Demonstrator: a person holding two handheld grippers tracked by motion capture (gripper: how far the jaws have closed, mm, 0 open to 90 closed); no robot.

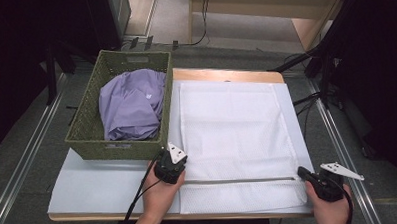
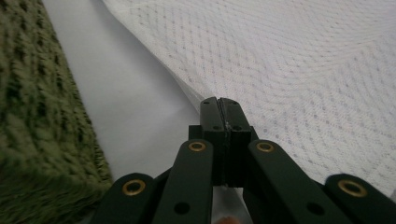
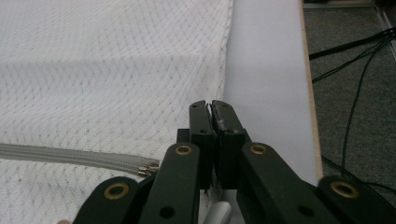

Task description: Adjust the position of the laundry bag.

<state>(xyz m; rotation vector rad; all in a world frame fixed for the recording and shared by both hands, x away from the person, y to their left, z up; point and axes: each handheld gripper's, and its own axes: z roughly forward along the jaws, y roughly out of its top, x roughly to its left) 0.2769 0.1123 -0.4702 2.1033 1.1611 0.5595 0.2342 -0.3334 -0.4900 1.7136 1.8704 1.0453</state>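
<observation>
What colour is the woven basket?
Olive green woven basket, clearest in the high view.

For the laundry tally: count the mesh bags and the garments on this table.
2: one white mesh bag flat on the table, zipper near the front edge; one lilac garment bunched in the green basket. More may lie hidden beneath it.

We see wooden table under pale sheet, standing on grey carpet floor. Metal rails run along floor left and right of table. Black cables trail on far floor; more cables at right. Light wooden furniture at far right. Black stand legs beside it. We note dark corners both sides.
</observation>
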